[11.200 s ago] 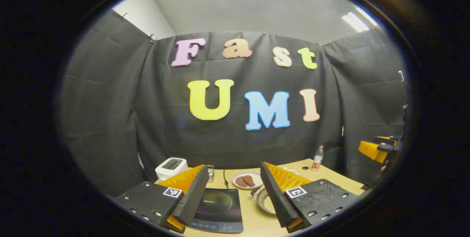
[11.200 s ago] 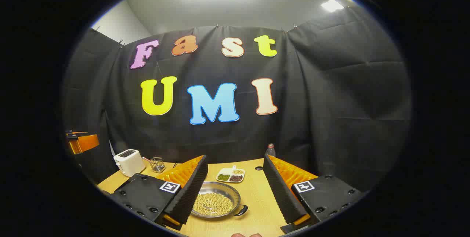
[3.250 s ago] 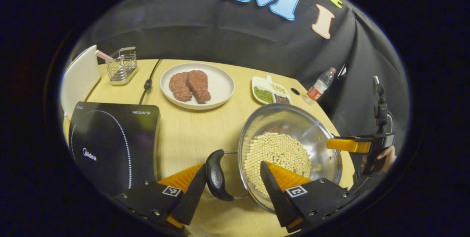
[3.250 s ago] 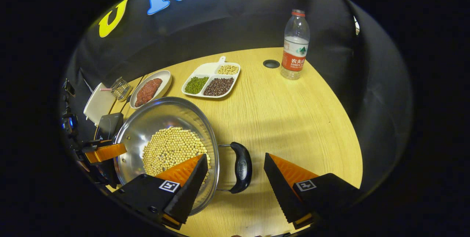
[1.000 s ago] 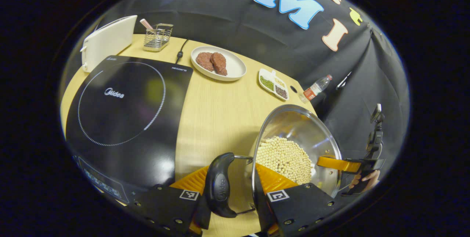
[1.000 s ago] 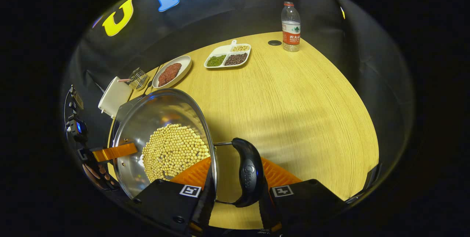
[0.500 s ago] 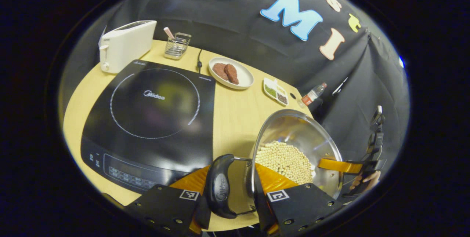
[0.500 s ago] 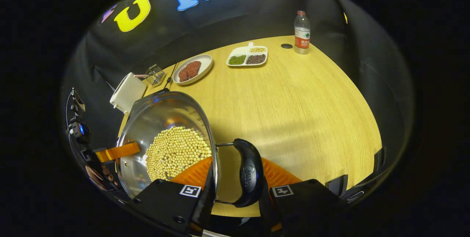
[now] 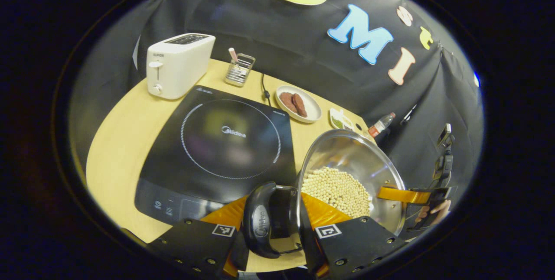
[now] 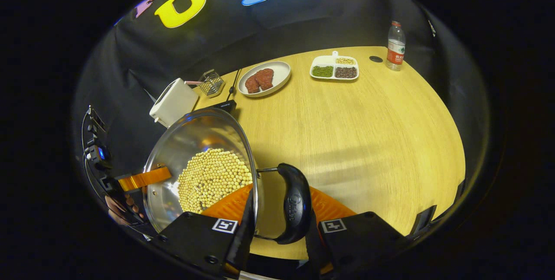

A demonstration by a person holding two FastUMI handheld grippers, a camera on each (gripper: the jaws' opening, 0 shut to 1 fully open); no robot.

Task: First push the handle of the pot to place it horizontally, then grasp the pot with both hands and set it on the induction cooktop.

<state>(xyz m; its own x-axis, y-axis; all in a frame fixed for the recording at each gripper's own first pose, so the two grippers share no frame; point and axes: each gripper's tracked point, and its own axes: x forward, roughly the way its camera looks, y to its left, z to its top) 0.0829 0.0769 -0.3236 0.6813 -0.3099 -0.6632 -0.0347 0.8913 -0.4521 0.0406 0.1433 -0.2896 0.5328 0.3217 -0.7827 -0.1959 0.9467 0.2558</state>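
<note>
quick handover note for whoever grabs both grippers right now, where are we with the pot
Left gripper: shut on the pot's left handle.
Right gripper: shut on the pot's right handle.
The pot, holding pale beans, is carried between the two grippers. In the left gripper view its left handle overlaps the near edge of the induction cooktop; the cooktop's ring is bare.
Done: both handles lie level and are gripped.
Left: bring the pot over the ring, set it down level, open both grippers.
</note>
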